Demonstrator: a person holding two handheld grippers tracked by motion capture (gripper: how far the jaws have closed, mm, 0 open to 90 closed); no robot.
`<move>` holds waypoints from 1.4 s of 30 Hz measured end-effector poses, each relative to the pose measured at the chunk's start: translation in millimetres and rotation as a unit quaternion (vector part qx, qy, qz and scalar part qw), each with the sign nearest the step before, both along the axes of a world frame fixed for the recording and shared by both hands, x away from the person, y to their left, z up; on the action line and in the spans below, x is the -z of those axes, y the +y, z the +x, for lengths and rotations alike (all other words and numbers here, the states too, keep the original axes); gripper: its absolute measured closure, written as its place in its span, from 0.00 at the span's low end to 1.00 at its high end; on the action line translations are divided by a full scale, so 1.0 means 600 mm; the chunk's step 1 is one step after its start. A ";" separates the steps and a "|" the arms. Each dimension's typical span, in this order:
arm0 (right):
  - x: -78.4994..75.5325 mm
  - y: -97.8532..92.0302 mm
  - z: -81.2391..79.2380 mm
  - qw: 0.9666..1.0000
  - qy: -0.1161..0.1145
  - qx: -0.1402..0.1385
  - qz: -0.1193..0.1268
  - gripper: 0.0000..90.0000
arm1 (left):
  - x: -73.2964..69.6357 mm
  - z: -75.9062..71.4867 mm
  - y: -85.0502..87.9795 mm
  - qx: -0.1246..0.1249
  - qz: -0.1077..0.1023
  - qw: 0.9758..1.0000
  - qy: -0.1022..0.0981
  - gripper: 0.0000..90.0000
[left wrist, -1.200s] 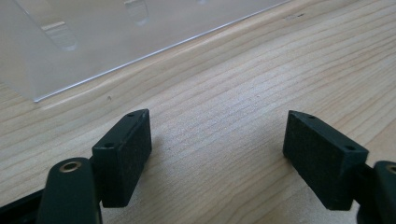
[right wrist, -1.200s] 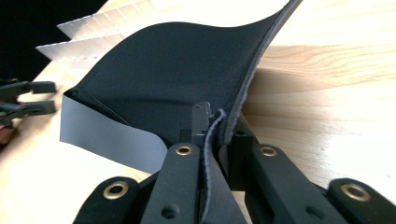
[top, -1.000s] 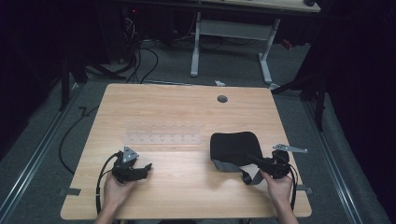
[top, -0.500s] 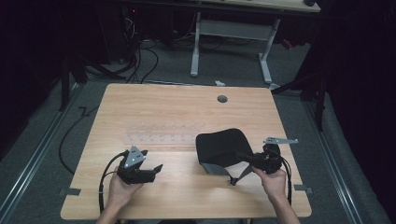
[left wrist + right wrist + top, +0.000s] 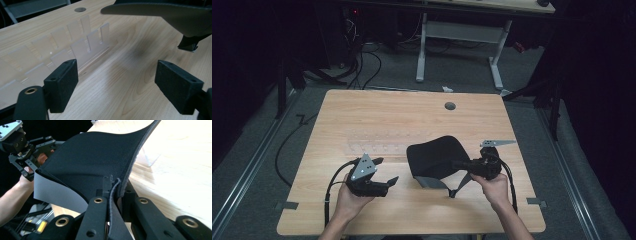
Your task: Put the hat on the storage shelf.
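Observation:
A black fabric piece (image 5: 434, 157) with a grey underside and dangling straps hangs just above the wooden table (image 5: 377, 110), right of centre. My right gripper (image 5: 458, 164) points left and is shut on the fabric's right edge; in the right gripper view the jaws pinch the hem (image 5: 113, 188). My left gripper (image 5: 385, 171) sits left of the fabric, pointing right, open and holding nothing. In the left gripper view its pads (image 5: 62, 81) stand wide apart, and the fabric (image 5: 162, 12) hovers ahead.
A clear slotted acrylic rack (image 5: 379, 146) lies flat on the table behind the left gripper and reaches under the fabric's left edge (image 5: 82, 42). A round cable hole (image 5: 450, 106) is at the table's far side. A second desk's legs (image 5: 422, 50) stand beyond.
My right gripper has carried the fabric leftward toward the table's middle and lifted it. My left gripper has shifted right and slightly forward, toward the fabric.

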State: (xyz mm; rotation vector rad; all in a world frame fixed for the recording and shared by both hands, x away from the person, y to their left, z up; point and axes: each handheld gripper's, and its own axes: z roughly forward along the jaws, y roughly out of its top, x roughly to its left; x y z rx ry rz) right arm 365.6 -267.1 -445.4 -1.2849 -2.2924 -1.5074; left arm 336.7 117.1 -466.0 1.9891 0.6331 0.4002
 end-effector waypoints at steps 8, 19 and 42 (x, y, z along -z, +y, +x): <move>-0.007 0.035 0.017 0.999 0.032 -0.041 -0.013 0.95 | -0.012 -0.009 -0.009 0.025 -0.004 1.000 -0.019 0.20; -0.004 0.057 0.033 0.995 0.070 -0.070 -0.030 0.95 | -0.019 -0.015 -0.017 0.048 0.010 0.998 -0.029 0.18; -0.002 0.081 0.047 0.987 0.122 -0.092 -0.060 0.95 | -0.022 -0.020 -0.024 0.065 0.030 0.997 -0.042 0.16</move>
